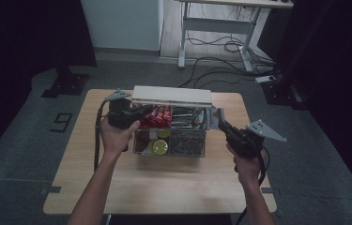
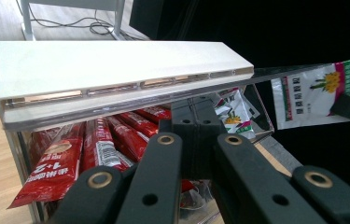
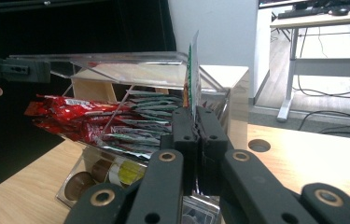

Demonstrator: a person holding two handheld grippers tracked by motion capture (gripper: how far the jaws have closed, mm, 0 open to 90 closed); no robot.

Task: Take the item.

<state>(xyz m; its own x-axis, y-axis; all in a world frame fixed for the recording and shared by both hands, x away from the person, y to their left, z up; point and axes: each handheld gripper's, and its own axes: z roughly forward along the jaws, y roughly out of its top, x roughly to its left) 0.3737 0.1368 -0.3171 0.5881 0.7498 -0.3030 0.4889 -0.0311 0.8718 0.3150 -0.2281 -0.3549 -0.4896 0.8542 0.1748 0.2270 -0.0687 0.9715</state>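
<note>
Hands first, from the high view: the left gripper (image 1: 138, 114) sits at the lid (image 1: 172, 95) of the clear box (image 1: 171, 145) on the table (image 1: 164, 187), while the right gripper (image 1: 217, 120) hangs just off the box's right end with a packet (image 1: 212, 116) in its tip. Over to the left gripper view: jaws clenched on the transparent front edge of the lid (image 2: 116, 63), propping it up above the red sachets (image 2: 60, 163); that plastic looks slick, so a slip would likely drop the lid onto the packet (image 2: 317, 91) held out to the right. Now the right gripper view: jaws pinched tight on the bottom rim of the packet (image 3: 192, 77), which stands edge-on at the box opening (image 3: 116, 58). Such a thin hold could let it twist or slide free, and it might snag the red sachets (image 3: 70, 116) if pulled out crookedly.
</note>
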